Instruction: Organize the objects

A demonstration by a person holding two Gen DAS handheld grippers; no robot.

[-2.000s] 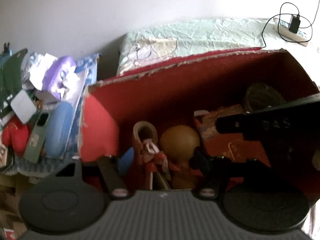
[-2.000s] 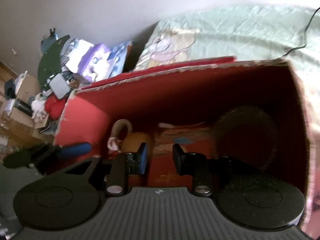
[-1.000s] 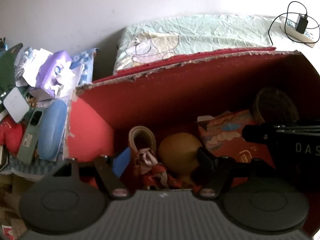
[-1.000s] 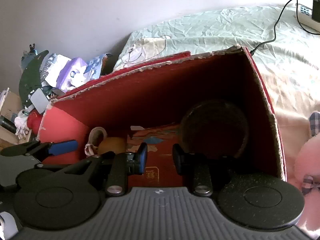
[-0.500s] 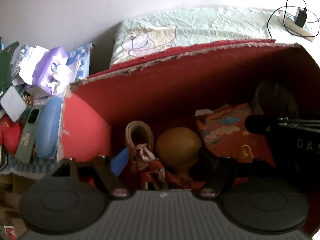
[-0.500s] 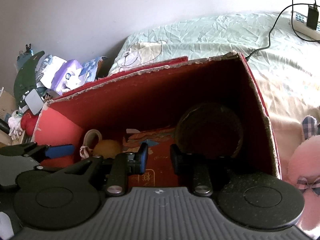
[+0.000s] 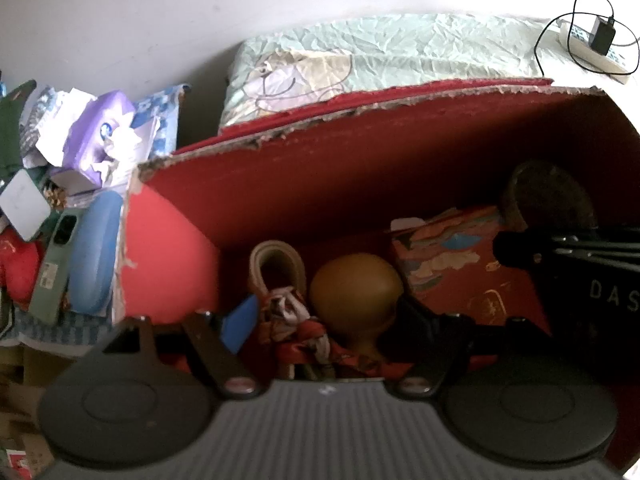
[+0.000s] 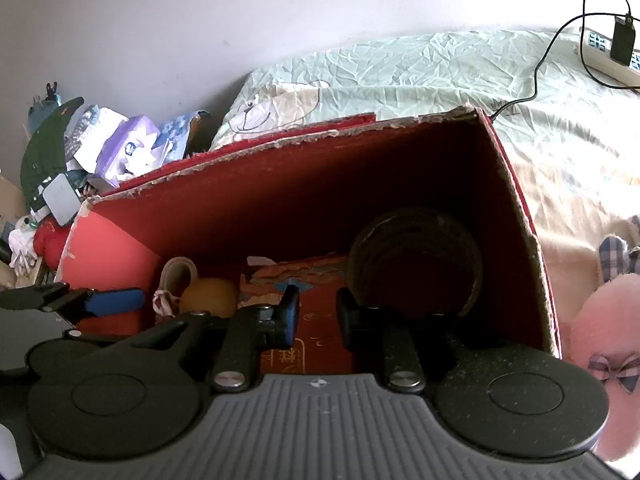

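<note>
A red cardboard box [image 7: 360,168] [image 8: 280,184] sits on the bed. Inside lie a tan rounded gourd [image 7: 354,292] [image 8: 210,296], a beige strap loop with red and white cloth [image 7: 288,312], a red patterned packet [image 7: 460,268] [image 8: 304,320] and a dark woven round mat [image 8: 416,256] [image 7: 548,196] leaning at the right end. My left gripper [image 7: 324,320] is open and empty, its fingers on either side of the cloth and gourd. My right gripper [image 8: 318,314] is open with a narrow gap, empty, above the packet.
A pile of clutter with a purple tissue box [image 7: 108,136], a blue case [image 7: 94,256] and a green phone [image 7: 56,264] lies left of the box. A power strip with charger [image 8: 616,48] is at the far right. A pink plush toy [image 8: 600,320] lies right of the box.
My right gripper has drawn back up out of the box, so the bed and pink plush now show. My left gripper has shifted only slightly and stays open over the gourd.
</note>
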